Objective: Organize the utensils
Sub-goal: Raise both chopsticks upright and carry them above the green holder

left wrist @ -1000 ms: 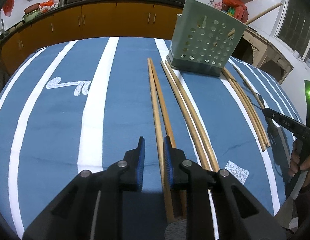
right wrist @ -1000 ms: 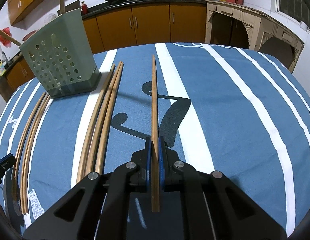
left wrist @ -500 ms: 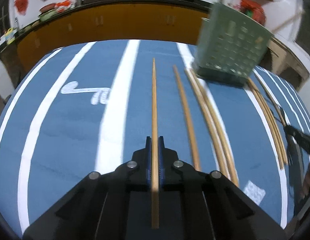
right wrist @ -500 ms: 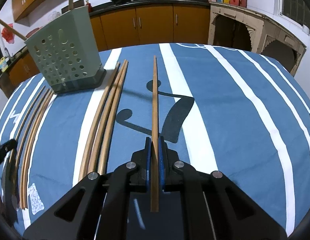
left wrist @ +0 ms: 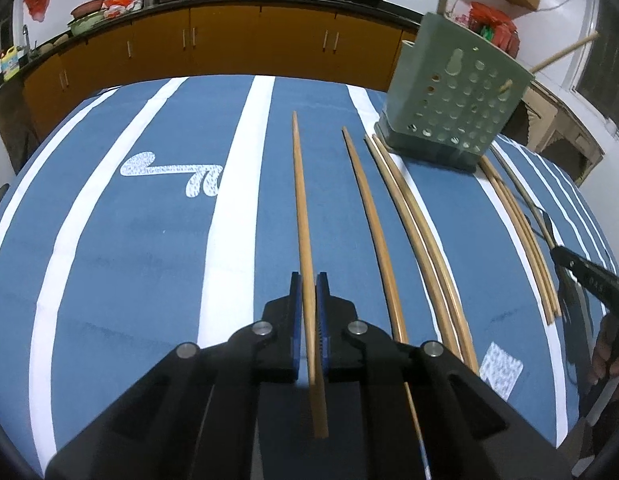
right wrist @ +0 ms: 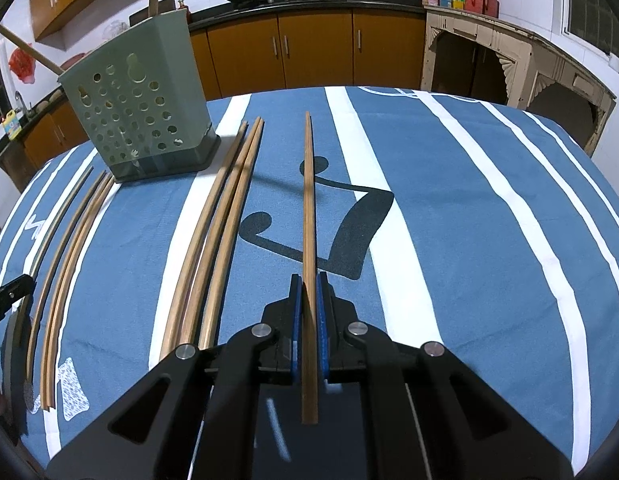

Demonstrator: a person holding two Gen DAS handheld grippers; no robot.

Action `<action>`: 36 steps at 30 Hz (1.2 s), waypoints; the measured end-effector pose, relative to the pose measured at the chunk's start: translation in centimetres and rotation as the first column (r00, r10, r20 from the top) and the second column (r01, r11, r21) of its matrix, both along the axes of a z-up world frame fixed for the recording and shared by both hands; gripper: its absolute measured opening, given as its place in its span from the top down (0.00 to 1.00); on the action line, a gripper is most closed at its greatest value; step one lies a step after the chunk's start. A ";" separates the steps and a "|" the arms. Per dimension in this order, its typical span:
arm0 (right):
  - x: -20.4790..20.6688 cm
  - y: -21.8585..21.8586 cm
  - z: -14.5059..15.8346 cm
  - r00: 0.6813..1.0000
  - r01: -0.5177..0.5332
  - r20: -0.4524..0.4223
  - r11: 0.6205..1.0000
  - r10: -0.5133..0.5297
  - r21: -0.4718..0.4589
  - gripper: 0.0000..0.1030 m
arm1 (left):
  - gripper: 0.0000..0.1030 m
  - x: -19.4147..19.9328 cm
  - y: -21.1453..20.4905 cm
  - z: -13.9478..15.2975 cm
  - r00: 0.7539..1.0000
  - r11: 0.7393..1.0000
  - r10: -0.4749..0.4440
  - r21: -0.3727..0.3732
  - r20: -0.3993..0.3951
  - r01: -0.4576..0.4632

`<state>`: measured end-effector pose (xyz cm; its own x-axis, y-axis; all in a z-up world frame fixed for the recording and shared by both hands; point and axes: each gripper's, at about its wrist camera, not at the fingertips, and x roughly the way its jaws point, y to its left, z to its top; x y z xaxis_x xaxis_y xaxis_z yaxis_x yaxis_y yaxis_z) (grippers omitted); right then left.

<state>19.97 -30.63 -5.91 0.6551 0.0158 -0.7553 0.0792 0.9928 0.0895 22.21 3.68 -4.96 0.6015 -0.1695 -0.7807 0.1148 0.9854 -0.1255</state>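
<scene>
My left gripper is shut on a long wooden chopstick that points away over the blue striped cloth. Several more chopsticks lie on the cloth to its right, running toward the green perforated utensil holder at the back right. My right gripper is shut on another wooden chopstick, lifted above the cloth with its shadow beneath. In the right wrist view the green holder stands at the back left, with three chopsticks lying beside it and thinner ones farther left.
The table carries a blue cloth with white stripes. Orange kitchen cabinets with pans on the counter run along the back. A hand with the other gripper shows at the right edge of the left wrist view. A carved pale cabinet stands behind the table.
My left gripper, open around two chopsticks a second ago, has shut on one and lifted it clear of its neighbour. The right gripper still holds its chopstick in the same place.
</scene>
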 end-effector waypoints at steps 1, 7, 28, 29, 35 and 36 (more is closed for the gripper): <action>-0.1 0.0 0.0 1.000 -0.001 0.000 1.000 0.001 -0.001 0.92 | 0.91 -0.2 0.0 0.0 1.000 1.000 -0.004 0.003 0.001 0.004; -0.6 0.0 -0.1 1.000 -0.002 0.000 1.000 0.002 -0.003 0.92 | 0.91 -1.2 -0.4 -0.1 1.000 0.999 -0.018 0.045 0.021 0.017; -2.7 -1.7 4.2 0.991 0.029 0.132 0.998 -0.036 0.058 0.92 | 0.93 -2.2 0.7 4.9 0.992 1.000 0.004 0.029 0.129 -0.008; -2.8 -1.8 4.7 0.988 0.030 0.147 0.998 -0.039 0.061 0.92 | 0.93 -2.3 0.9 5.3 0.990 1.000 0.009 0.020 0.140 -0.012; -3.0 -2.5 6.6 0.975 0.043 0.214 0.997 -0.057 0.071 0.92 | 0.93 -2.4 2.0 8.4 0.971 0.998 0.050 -0.059 0.232 -0.038; -3.1 -2.6 6.9 0.972 0.046 0.225 0.996 -0.061 0.073 0.92 | 0.93 -2.5 2.1 8.9 0.967 0.997 0.057 -0.072 0.247 -0.040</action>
